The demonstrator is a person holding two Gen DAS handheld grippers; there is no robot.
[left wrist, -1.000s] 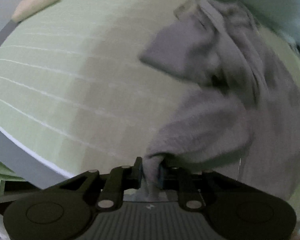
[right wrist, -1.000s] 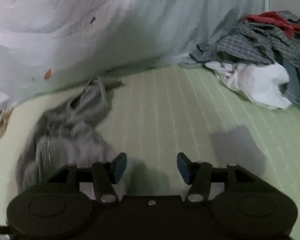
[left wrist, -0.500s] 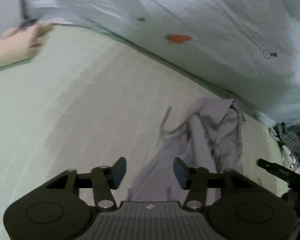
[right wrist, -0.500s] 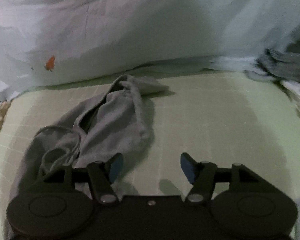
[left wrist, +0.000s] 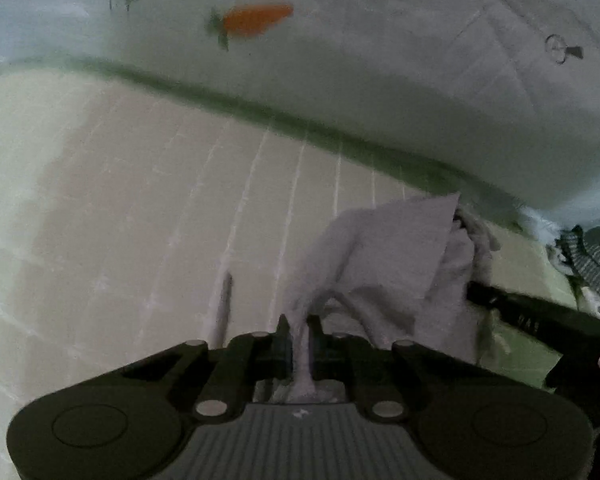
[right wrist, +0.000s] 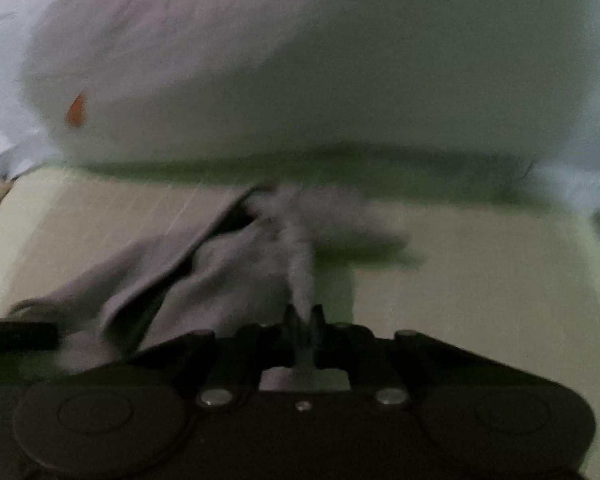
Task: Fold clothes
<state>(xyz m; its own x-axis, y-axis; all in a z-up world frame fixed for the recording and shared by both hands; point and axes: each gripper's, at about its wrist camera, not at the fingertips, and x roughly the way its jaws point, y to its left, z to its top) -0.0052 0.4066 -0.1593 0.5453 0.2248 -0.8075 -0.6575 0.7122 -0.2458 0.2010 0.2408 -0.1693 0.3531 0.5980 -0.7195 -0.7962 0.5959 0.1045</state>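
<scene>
We find the left gripper (left wrist: 298, 330) clamped on a fold of the grey garment (left wrist: 384, 264); a strip of the fabric passes between its two fingers (left wrist: 283, 334), which stand nearly together. The right gripper (right wrist: 304, 320) is likewise clenched on the grey garment (right wrist: 236, 268), with a narrow ridge of cloth pinched between its fingers (right wrist: 290, 320).

The garment lies crumpled on the pale green sheet (left wrist: 140, 220), which carries thin white lines. In the left wrist view, the cloth rises from the gripper and spreads up and to the right, toward the edge of the quilt. A thin grey cord (left wrist: 224, 304) lies on the sheet just left of the left gripper. In the right wrist view, the garment spreads to the left of the gripper, and its outline is blurred.

A pale blue quilt (left wrist: 380, 60) with an orange carrot print (left wrist: 256, 18) fills the far side of both views, resting on the sheet beyond the garment. In the left wrist view, part of the right gripper shows as a dark bar at the right edge, touching the garment. A heap of checked clothes (left wrist: 596, 264) lies at the far right edge, apart from the garment
</scene>
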